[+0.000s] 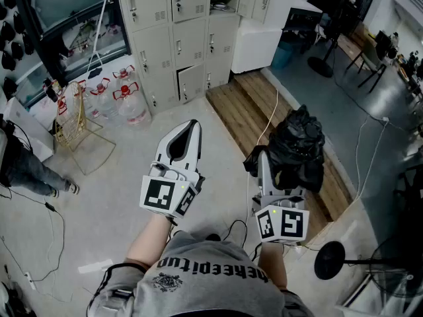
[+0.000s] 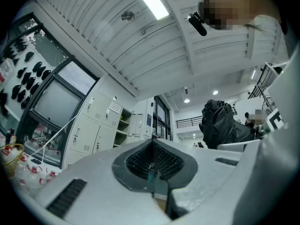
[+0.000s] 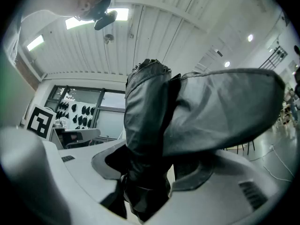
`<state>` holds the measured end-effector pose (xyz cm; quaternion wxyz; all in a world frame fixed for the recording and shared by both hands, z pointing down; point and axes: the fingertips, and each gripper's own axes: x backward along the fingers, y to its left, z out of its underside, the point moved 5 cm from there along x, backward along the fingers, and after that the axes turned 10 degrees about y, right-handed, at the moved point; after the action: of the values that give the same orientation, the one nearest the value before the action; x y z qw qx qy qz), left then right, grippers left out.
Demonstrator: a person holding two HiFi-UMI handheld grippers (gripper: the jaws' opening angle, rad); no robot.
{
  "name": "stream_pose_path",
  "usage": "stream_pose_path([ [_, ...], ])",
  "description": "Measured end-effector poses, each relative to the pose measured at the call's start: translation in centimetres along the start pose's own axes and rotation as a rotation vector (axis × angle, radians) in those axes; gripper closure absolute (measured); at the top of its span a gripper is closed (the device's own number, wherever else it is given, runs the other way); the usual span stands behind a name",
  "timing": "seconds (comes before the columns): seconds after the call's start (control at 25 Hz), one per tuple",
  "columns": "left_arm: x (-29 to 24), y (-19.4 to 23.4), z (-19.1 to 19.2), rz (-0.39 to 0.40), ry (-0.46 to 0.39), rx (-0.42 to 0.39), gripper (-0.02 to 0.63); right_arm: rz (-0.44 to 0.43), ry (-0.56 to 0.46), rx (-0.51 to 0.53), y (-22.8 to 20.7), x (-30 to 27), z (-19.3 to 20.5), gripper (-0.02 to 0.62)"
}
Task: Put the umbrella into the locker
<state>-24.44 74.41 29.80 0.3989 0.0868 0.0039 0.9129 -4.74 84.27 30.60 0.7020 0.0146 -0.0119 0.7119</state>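
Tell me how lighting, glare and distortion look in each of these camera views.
Head view: even indoor light, sharp, the beige metal lockers slanting near the top edge. Left gripper view: heavy fisheye with black corners; the long ceiling strip light glares white. Right gripper view: same fisheye; the black folded fabric umbrella sits very close, dark and slightly soft against the bright ceiling.

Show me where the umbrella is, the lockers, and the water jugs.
umbrella (image 1: 297, 144): head view, on the bunched black fabric.
lockers (image 1: 190, 41): head view, on a closed middle door.
water jugs (image 1: 133, 109): head view, on the nearest jug's clear body.
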Motion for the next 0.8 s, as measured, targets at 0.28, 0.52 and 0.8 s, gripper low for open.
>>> stream_pose_path([
  [0.28, 0.35, 0.21, -0.03, 0.002, -0.003, -0.003, 0.603, -0.003, -0.014, 0.004, 0.42, 0.21, -0.29, 0.339],
  [0.52, 0.23, 0.02, -0.51, 0.002, -0.007, -0.002, 0.603, -0.011, -0.007, 0.012, 0.39, 0.26, -0.59, 0.338],
  [0.8, 0.59, -0.55, 0.01, -0.001, 0.007, -0.012, 0.603, -0.06, -0.04, 0.065, 0.42, 0.46, -0.78, 0.339],
])
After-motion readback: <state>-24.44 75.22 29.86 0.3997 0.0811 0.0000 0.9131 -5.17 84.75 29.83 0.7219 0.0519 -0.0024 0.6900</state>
